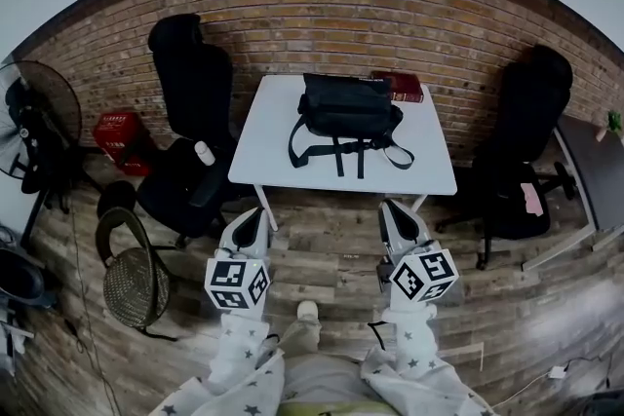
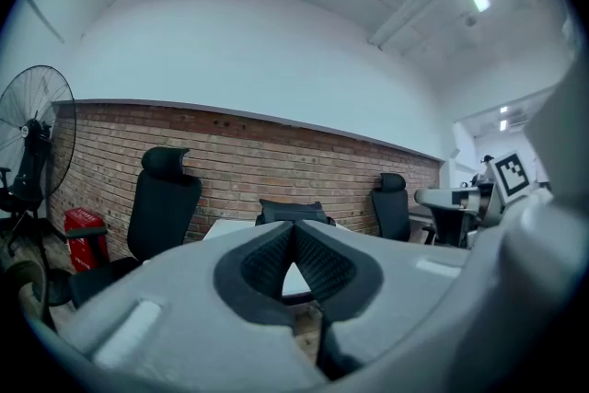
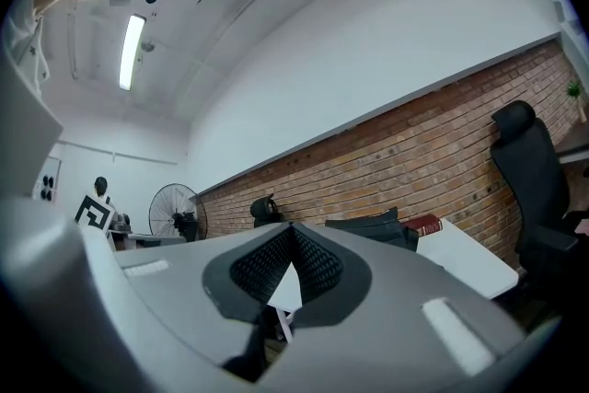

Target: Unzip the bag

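From over the person's shoulders, the black bag point(image 1: 346, 107) sits toward the far side of the white table point(image 1: 283, 161), well apart from both tools, with its strap point(image 1: 348, 154) trailing in loops across the tabletop toward the near edge. The left gripper point(image 1: 250, 221) and the right gripper point(image 1: 395, 217) hang above the wooden floor in front of the table, so nothing of the unzipping has begun. I'd say the loose strap is the first trap: a claw reaching in low could catch it and drag the whole bag instead of finding the zip pull. A dark red book point(image 1: 402, 86) lies just beside the bag's right end and could get shoved off if the bag slides that way. Along the left gripper's own jaws, the pads meet at the tip with nothing between them, and the bag shows just beyond, small and far. Arriving at the bag with the claw pinched together like that would only bump it. Along the right gripper's jaws it is the same, pads together and empty, the bag ahead and to the right. If only one claw pulls the zip while the other does not pin the soft bag, I expect it to skate across the smooth top.
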The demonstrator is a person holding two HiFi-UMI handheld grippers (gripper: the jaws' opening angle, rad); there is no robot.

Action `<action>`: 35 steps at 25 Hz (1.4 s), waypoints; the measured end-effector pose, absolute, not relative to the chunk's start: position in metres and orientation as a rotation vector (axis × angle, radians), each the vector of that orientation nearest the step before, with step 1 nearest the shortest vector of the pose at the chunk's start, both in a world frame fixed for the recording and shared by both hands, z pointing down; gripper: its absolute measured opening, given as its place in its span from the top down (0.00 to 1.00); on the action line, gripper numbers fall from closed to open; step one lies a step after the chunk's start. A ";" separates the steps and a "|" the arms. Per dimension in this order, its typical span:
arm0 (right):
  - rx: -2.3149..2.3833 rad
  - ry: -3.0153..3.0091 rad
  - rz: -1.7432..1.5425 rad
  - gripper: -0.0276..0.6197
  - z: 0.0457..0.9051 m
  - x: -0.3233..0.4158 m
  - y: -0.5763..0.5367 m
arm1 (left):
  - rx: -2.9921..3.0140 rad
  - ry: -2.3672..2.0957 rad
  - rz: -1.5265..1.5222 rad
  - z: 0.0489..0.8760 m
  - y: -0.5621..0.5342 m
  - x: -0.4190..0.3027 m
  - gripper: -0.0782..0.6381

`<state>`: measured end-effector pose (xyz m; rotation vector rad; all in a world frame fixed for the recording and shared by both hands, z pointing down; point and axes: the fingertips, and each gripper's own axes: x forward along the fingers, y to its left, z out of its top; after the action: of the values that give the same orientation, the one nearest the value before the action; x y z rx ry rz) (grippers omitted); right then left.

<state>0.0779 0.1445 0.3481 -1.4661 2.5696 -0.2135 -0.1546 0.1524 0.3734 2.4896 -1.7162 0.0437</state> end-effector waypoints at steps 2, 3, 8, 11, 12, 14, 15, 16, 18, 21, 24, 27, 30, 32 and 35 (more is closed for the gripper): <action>-1.478 2.565 -0.224 0.95 0.349 0.073 0.124 | 2.504 -1.689 0.045 0.373 0.130 -0.155 0.89; -1.482 2.564 -0.227 0.95 0.348 0.070 0.115 | 2.511 -1.678 0.043 0.372 0.119 -0.156 0.89; -1.509 2.543 -0.217 0.95 0.342 0.058 0.073 | 2.533 -1.641 0.029 0.370 0.070 -0.166 0.89; -1.531 2.541 -0.207 0.95 0.341 0.052 0.053 | 2.543 -1.622 0.013 0.370 0.048 -0.172 0.89; -1.535 2.540 -0.206 0.95 0.342 0.050 0.047 | 2.547 -1.618 0.010 0.370 0.042 -0.174 0.89; -1.545 2.532 -0.210 0.95 0.344 0.046 0.039 | 2.553 -1.603 0.014 0.372 0.031 -0.176 0.89; -1.552 2.527 -0.216 0.95 0.346 0.046 0.036 | 2.555 -1.591 0.017 0.374 0.027 -0.175 0.89; -1.560 2.524 -0.226 0.95 0.348 0.046 0.032 | 2.555 -1.580 0.018 0.376 0.024 -0.174 0.89; -1.571 2.519 -0.254 0.95 0.353 0.047 0.026 | 2.550 -1.567 0.022 0.380 0.017 -0.173 0.89; -1.564 2.493 -0.291 0.95 0.354 0.048 0.015 | 2.549 -1.556 0.037 0.385 0.007 -0.173 0.89; -1.572 2.482 -0.310 0.95 0.358 0.049 0.000 | 2.536 -1.545 0.049 0.394 -0.006 -0.173 0.89; -1.569 2.486 -0.336 0.95 0.366 0.048 -0.020 | 2.514 -1.558 0.051 0.400 -0.022 -0.178 0.89; -1.552 2.495 -0.342 0.95 0.369 0.045 -0.050 | 2.494 -1.586 0.042 0.401 -0.046 -0.184 0.89; -1.539 2.502 -0.342 0.95 0.369 0.043 -0.071 | 2.485 -1.599 0.038 0.402 -0.064 -0.187 0.89; -1.519 2.518 -0.344 0.95 0.368 0.039 -0.104 | 2.476 -1.613 0.033 0.401 -0.093 -0.187 0.89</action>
<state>0.0392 -0.1037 0.3678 -1.5194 2.5180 -0.3441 -0.1874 -0.0928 0.4010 2.4764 -1.6131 0.0327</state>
